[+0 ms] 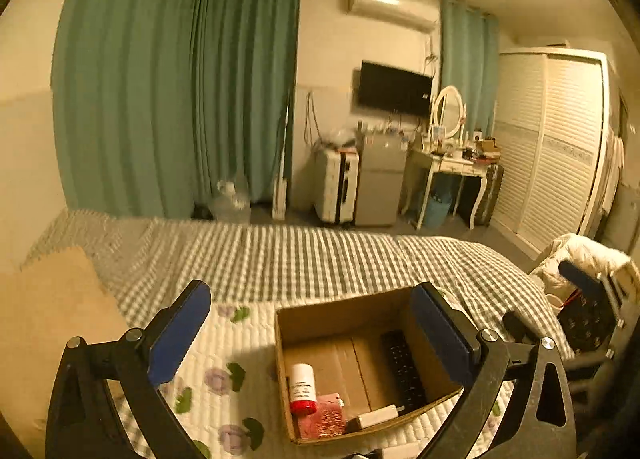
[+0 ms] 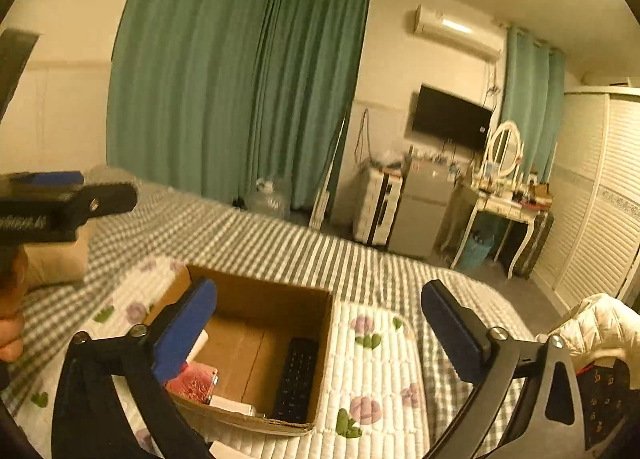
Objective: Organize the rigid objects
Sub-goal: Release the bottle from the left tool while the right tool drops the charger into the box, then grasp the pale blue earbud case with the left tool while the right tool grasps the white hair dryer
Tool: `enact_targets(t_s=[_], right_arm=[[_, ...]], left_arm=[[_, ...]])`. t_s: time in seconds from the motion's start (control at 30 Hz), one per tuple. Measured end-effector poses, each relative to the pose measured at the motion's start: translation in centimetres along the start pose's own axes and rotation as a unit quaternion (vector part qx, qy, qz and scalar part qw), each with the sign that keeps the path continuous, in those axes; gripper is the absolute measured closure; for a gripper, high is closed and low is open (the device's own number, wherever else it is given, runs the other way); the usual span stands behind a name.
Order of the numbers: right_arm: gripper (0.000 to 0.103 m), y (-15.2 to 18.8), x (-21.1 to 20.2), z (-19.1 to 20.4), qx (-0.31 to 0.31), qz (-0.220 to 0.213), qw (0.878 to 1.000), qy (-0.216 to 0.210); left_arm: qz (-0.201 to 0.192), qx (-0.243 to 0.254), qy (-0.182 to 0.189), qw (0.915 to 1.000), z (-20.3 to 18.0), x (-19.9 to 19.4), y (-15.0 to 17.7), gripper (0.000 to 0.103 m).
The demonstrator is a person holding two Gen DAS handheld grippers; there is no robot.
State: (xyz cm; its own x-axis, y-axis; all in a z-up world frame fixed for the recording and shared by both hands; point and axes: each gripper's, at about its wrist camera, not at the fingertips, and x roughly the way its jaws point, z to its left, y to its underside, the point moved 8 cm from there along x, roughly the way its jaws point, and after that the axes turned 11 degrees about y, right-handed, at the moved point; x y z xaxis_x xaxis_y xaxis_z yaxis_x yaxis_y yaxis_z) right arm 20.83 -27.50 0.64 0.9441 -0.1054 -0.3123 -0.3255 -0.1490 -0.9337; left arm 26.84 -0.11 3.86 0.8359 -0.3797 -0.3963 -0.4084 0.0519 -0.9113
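Left wrist view: left gripper [image 1: 316, 333] spread wide, empty, above cardboard box [image 1: 344, 313] at lower centre, black remote [image 1: 402, 371] lying lengthwise toward bottom edge; right wrist view: right gripper [image 2: 320, 333] likewise spread, empty, box [image 2: 256, 299] lower left, open quilt [image 2: 376, 371] to its right.

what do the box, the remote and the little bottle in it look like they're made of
Box: plain brown corrugated cardboard, matte, with folded flaps and a seam across its floor. Remote: likely black plastic, dull finish, rows of small buttons. Bottle: probably smooth white plastic with a glossy red cap and a printed label; too blurred to be sure.
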Motion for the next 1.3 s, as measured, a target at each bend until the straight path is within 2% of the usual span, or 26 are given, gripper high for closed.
enact_targets(t_s=[0.13, 0.23, 0.4, 0.57, 0.77, 0.93, 1.03, 1.13, 1.23, 1.3], right_arm=[[0.0, -1.0, -2.5, -1.3, 0.031, -0.013, 0.999, -0.007], [0.0, -1.3, -3.7, -1.9, 0.036, -0.021, 0.999, -0.003], [0.0, -1.0, -5.4, -2.9, 0.048, -0.017, 0.999, 0.01], [0.0, -0.1, -6.6, -3.7, 0.066, -0.002, 0.998, 0.006], [0.0, 2.2, -6.7, -3.3, 0.072, 0.019, 0.997, -0.01], [0.0, 4.6, -6.6, -2.5, 0.056, 0.023, 0.998, -0.005], [0.0, 6.0, -6.6, -1.7, 0.043, 0.027, 0.999, -0.003], [0.0, 7.4, -6.3, -0.8, 0.034, 0.035, 0.999, -0.012], [0.0, 9.7, -5.8, 0.4, 0.037, 0.049, 0.998, -0.014], [0.0, 11.8, -5.2, 1.4, 0.042, 0.073, 0.996, -0.021]], left_arm=[[-0.04, 0.006, -0.039, 0.9984, -0.6, -3.3, -0.6, 0.0], [-0.077, 0.003, -0.029, 0.9966, -1.5, -5.9, -1.0, 0.0], [-0.087, -0.009, -0.014, 0.9961, -1.6, -7.3, -0.8, 0.0], [-0.099, 0.004, -0.024, 0.9948, -1.6, -8.1, 0.1, 0.0], [-0.07, -0.004, -0.02, 0.9974, -0.3, -7.8, 2.4, 0.0], [-0.064, -0.021, -0.022, 0.9975, 1.3, -6.6, 5.4, 0.0], [-0.062, -0.026, -0.011, 0.9977, 1.6, -5.9, 7.2, 0.0], [-0.045, -0.007, -0.001, 0.9989, 1.6, -5.1, 9.1, 0.0], [-0.009, 0.023, 0.033, 0.9992, 0.9, -3.9, 11.6, 0.0], [0.014, 0.052, 0.04, 0.9977, 0.4, -3.2, 13.5, 0.0]])
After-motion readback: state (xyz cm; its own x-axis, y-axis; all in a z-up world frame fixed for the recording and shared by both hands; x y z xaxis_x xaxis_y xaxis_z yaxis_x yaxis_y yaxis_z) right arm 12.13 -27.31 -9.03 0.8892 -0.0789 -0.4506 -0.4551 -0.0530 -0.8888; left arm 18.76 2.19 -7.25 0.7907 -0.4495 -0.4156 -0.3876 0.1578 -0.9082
